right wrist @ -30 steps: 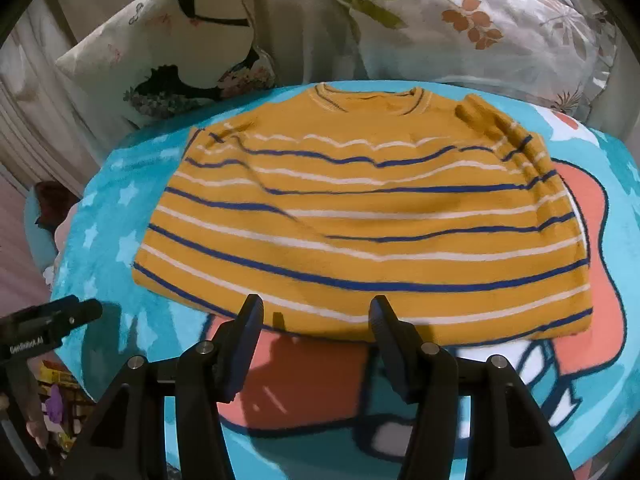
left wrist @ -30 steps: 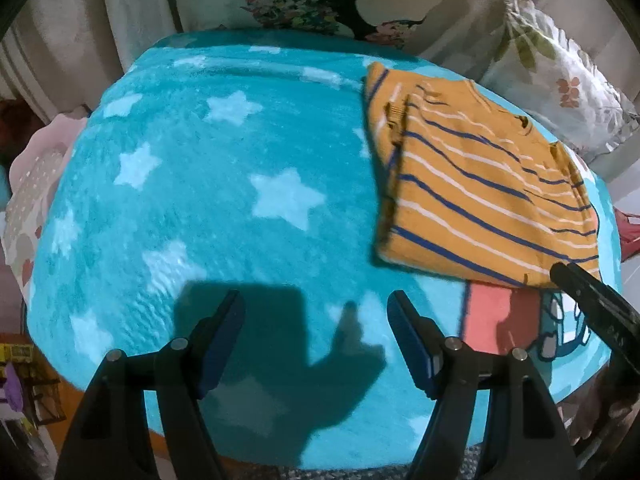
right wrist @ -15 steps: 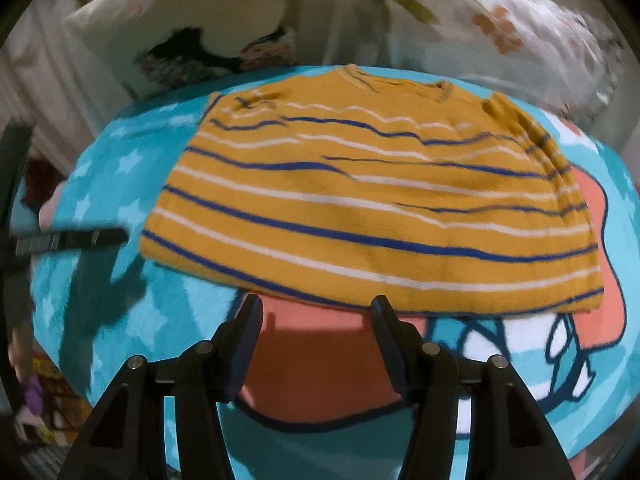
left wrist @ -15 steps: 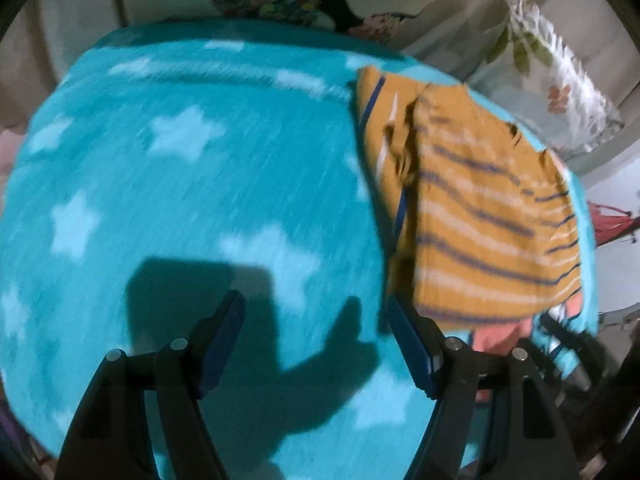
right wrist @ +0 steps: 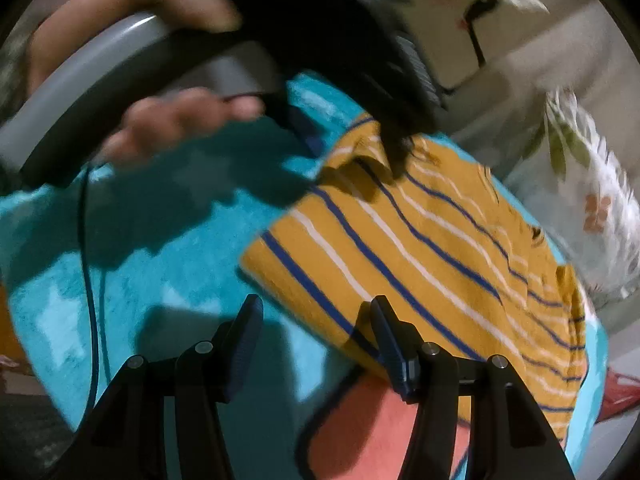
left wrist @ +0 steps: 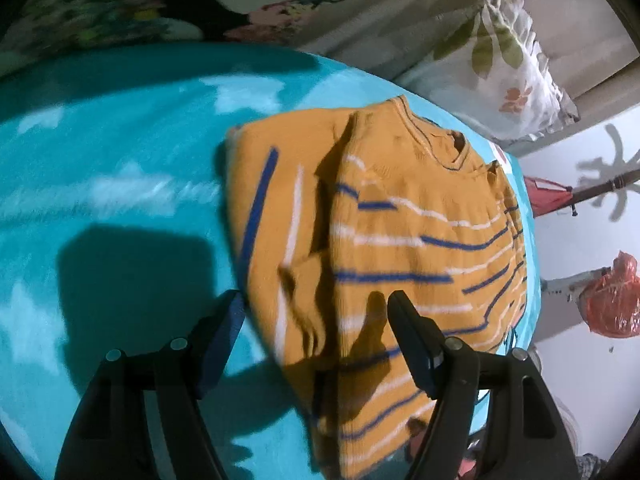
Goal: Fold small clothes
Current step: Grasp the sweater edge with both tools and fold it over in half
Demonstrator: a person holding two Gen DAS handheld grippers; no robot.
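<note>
A mustard sweater (left wrist: 400,240) with blue and white stripes lies flat on a turquoise star blanket (left wrist: 120,160). My left gripper (left wrist: 316,304) hangs open above the sweater's left edge, where a folded sleeve makes a ridge; its pads touch nothing. In the right wrist view the same sweater (right wrist: 440,264) runs off to the right. My right gripper (right wrist: 315,308) is just above its near left corner, jaws closing, with the cloth's edge below the gap and not pinched. A person's hand (right wrist: 180,120) holds my left gripper (right wrist: 352,148) over the far left corner.
Floral pillows (left wrist: 508,76) (right wrist: 592,184) line the far side of the bed. A salmon cartoon patch (right wrist: 360,432) on the blanket lies under the sweater's near edge. A thin cable (right wrist: 90,280) hangs at the left. A red bag (left wrist: 612,300) sits beyond the bed's right side.
Both grippers have swung over to the sweater's left side and dropped closer. The right view has rolled, and the hand with the left gripper now fills its upper left.
</note>
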